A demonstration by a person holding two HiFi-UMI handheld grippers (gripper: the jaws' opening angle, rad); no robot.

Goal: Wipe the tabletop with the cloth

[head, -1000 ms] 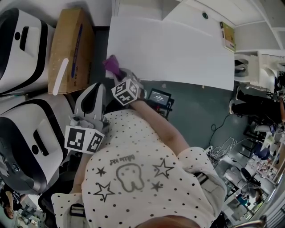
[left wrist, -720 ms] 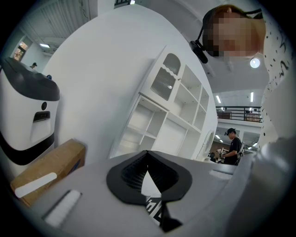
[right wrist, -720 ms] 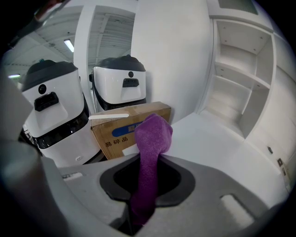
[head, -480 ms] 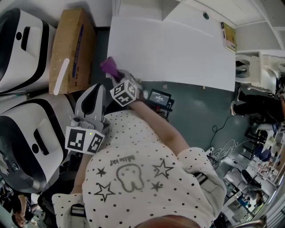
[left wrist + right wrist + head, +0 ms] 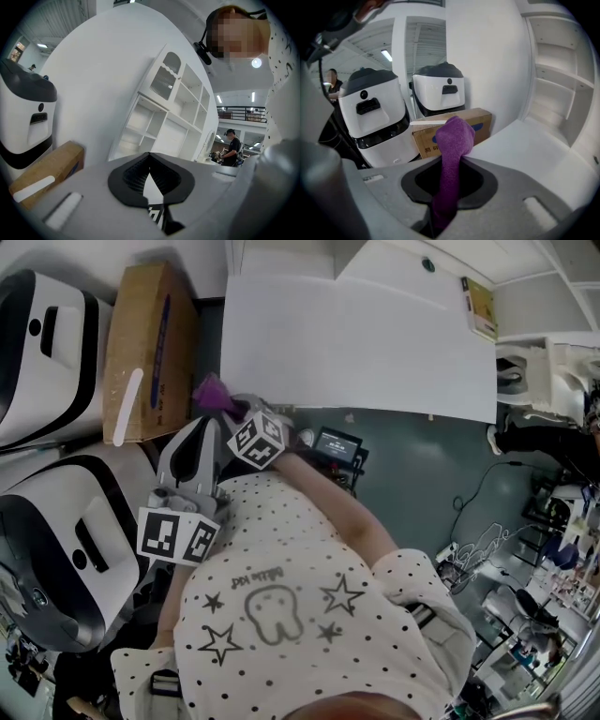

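Purple cloth [image 5: 452, 154] in right gripper [image 5: 449, 186] near cardboard box [image 5: 480, 124]

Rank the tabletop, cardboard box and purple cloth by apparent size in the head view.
1. white tabletop, largest by far
2. cardboard box
3. purple cloth, clearly smallest

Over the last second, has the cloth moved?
Yes. The cloth, clamped in the right gripper, has slid left past the table's left edge, toward the box.
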